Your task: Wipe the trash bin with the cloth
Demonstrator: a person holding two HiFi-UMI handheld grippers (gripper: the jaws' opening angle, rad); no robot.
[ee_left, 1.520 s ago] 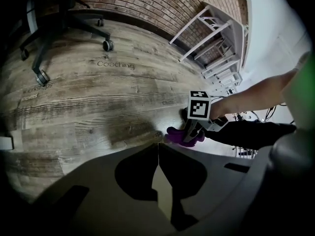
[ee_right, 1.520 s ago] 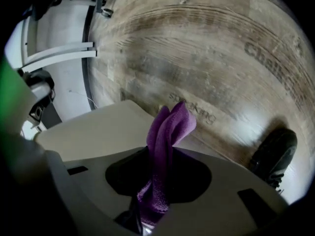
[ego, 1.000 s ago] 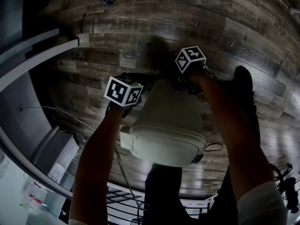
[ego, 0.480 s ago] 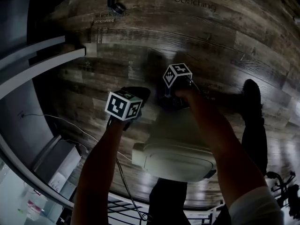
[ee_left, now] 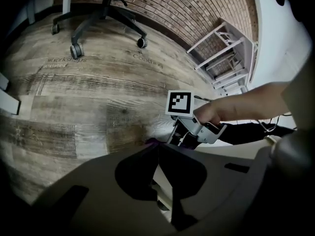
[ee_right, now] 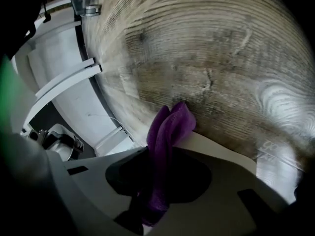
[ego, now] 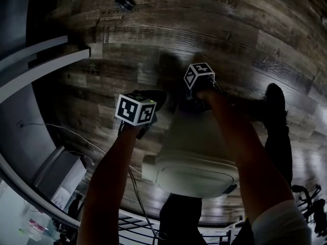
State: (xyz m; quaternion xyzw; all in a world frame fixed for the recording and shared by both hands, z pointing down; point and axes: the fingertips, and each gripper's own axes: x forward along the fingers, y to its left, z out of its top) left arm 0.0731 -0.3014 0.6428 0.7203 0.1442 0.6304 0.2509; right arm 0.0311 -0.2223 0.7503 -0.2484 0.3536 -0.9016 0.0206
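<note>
Right fingers [ee_right: 231, 181] pinching bunched purple cloth [ee_right: 170, 127], against pale tipped trash bin [ego: 196, 137]

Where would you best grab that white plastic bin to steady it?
Probably the rim at the near end of the white plastic trash bin, from the left: that lip juts out for pinching, and the right gripper with the purple cloth occupies the far end.

Office: castor chair [ee_left: 106, 9], brick wall [ee_left: 197, 14], lettered plank floor [ee_left: 74, 97].
</note>
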